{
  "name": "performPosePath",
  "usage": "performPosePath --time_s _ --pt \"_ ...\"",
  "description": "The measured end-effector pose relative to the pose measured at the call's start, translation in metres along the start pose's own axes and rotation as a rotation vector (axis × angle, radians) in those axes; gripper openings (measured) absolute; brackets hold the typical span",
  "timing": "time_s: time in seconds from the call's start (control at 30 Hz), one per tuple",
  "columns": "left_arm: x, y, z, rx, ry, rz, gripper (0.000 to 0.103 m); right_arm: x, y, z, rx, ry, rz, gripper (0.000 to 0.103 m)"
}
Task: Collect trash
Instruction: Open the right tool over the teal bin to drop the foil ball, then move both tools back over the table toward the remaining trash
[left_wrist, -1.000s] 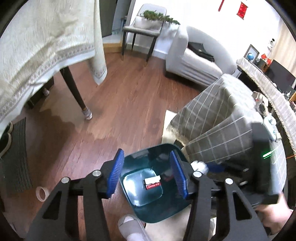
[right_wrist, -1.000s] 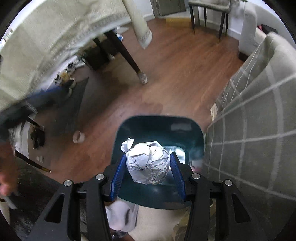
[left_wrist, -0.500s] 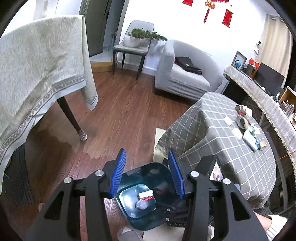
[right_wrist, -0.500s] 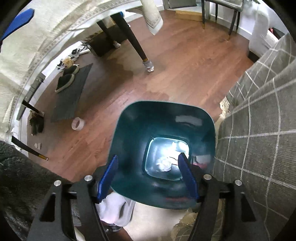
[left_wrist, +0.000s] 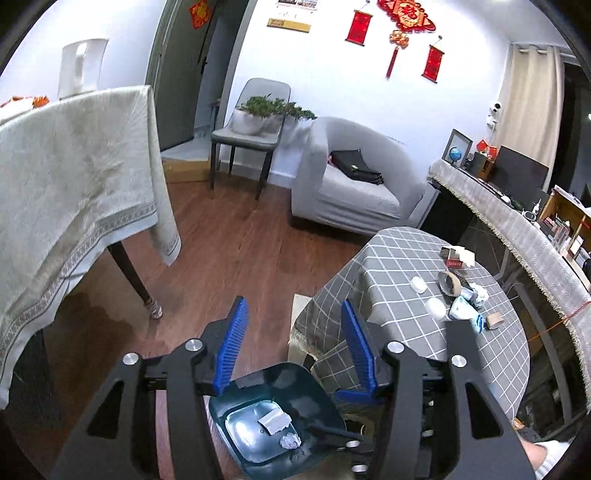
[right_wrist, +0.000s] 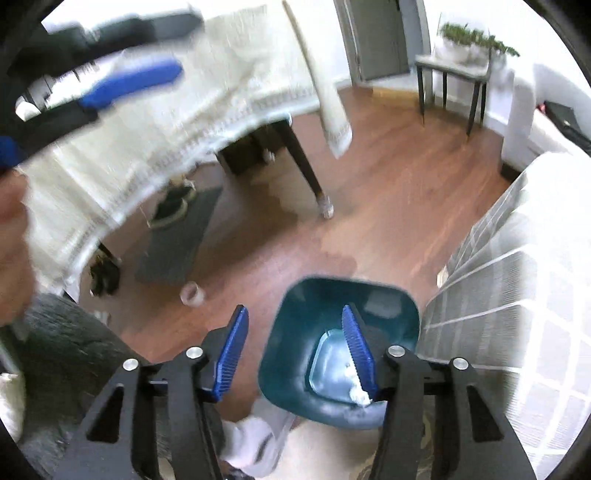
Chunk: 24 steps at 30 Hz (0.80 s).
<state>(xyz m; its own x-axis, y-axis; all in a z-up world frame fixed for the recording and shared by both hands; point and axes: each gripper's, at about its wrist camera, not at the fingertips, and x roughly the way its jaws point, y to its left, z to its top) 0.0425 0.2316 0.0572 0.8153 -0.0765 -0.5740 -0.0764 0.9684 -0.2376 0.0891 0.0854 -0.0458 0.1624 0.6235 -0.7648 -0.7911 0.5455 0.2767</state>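
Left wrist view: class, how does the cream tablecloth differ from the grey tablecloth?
The cream tablecloth is plain with a patterned border; the grey tablecloth has a white check grid. The cream tablecloth leaves a dark table leg showing; the grey tablecloth shows no leg. Both drape over their tables' edges.

glossy plastic bin (left_wrist: 325, 402), crumpled paper (left_wrist: 289, 441)

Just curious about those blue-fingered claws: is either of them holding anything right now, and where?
No. The left gripper and right gripper are both empty; the crumpled white paper ball lies inside the dark teal plastic bin.
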Motion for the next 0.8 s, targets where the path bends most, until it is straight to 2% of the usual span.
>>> performPosePath --time_s 0.23,0.43,0.8 --pt "0.007 -0.023 0.005 0.03 -0.003 -0.025 0.063 -0.057 -0.02 -0.001 0.029 -0.133 -0.048 0.051" --pt "0.025 -0.063 0.003 0.095 0.017 -0.054 0.07 -0.087 -0.051 -0.016 0.079 -0.157 -0.131 0.051" --pt "0.068 -0.14 -0.015 0.26 0.073 -0.093 0.073 -0.126 -0.092 -0.046 0.146 -0.175 -0.262 0.051"
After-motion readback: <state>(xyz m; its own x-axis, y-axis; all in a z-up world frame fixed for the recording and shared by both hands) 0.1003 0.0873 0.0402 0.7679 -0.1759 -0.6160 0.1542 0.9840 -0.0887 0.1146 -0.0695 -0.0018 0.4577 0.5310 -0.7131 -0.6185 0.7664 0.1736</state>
